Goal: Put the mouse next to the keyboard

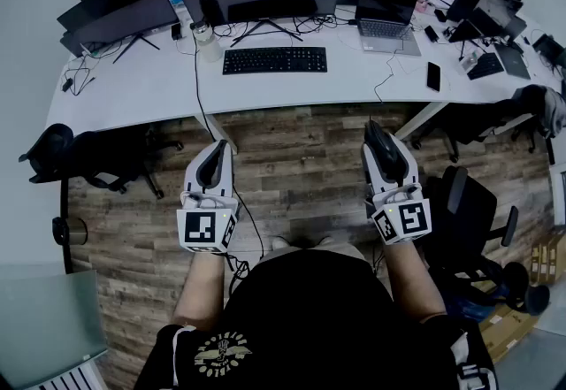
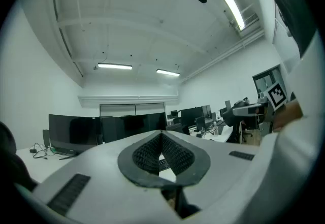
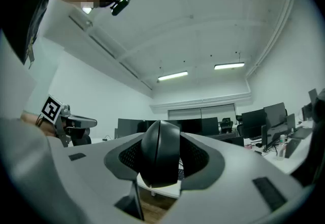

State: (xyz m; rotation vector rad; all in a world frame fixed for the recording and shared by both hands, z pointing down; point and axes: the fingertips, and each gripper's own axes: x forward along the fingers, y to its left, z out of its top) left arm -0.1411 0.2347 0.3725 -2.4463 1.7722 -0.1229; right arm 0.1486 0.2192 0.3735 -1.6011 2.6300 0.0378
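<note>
Two things could go wrong from here, and both turn on the grip and the landing spot. The right gripper (image 1: 383, 133) is clamped on the black mouse (image 3: 160, 159), held level out over the wooden floor (image 1: 301, 176) and well short of the white desk (image 1: 141, 83). The left gripper (image 1: 215, 154) has its jaws drawn together with nothing between them. The mouse's shell looks smooth and rounded and bulges past the pads, so I judge the hold to be only as good as the squeeze. A jolt on the way forward, or any easing of the jaws, could let it slide out, and with bare floor beneath it the fall would be hard. The second risk lies at the desk itself. The free patch to the right of the keyboard (image 1: 274, 59) is hemmed in by the open laptop (image 1: 386, 21), with a thin cable (image 1: 386, 70) trailing across the desk edge near it and a dark phone (image 1: 433, 76) further right. Coming in too wide could nudge the laptop or snag that cable and drag things along. Coming in too close could shove the keyboard. Letting go before the mouse rests flat on the desk would leave it to tip or roll, likely ending apart from the keyboard rather than just beside it
</note>
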